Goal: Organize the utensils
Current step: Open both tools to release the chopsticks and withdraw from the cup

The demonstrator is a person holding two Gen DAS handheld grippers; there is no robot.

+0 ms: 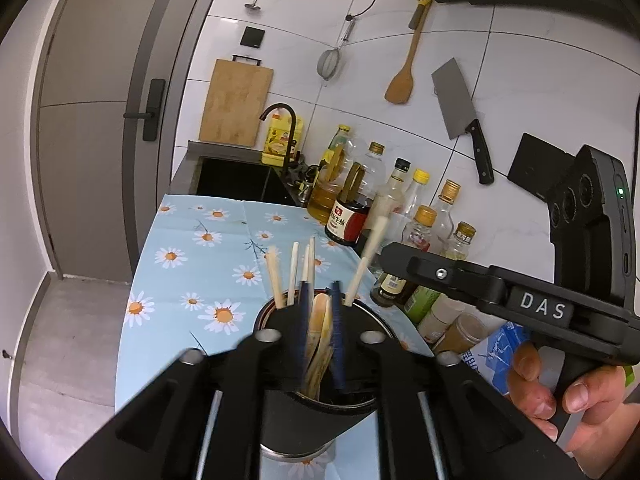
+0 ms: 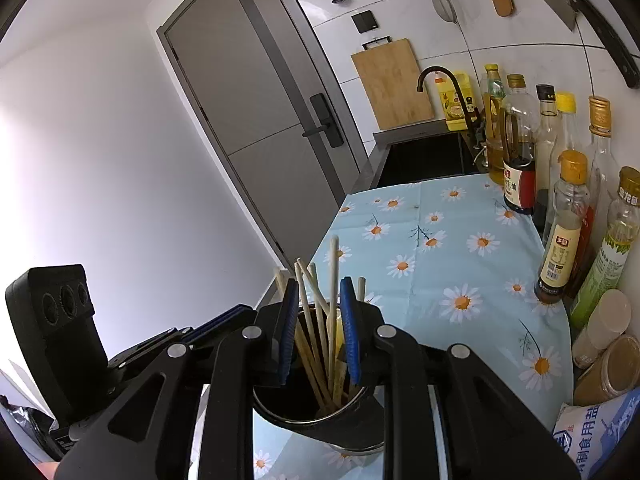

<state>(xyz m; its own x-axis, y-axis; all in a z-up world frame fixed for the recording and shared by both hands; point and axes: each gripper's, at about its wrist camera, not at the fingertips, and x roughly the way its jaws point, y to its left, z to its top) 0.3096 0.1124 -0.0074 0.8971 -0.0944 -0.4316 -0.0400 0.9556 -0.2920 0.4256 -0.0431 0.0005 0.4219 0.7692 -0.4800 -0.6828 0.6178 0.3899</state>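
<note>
Right under my left gripper sits the round steel utensil cup, its blue pads standing slightly apart with flat wooden spoon handles between them; whether they actually pinch those, can't tell. Pale wooden chopsticks fan out of the cup, one blurred stick leaning toward my right hand on the other tool. That cup stands at the near end of the daisy-print blue tablecloth, seasoning bottles along the wall edge.

From the right wrist, my right gripper is slightly open too, pads either side of the chopstick bundle, gripping nothing as far as I see. Sticks splay every which way. I'd say the trick now: lift both tools straight up, no sideways drag, so nothing tips the cup or flicks a stick out.
</note>
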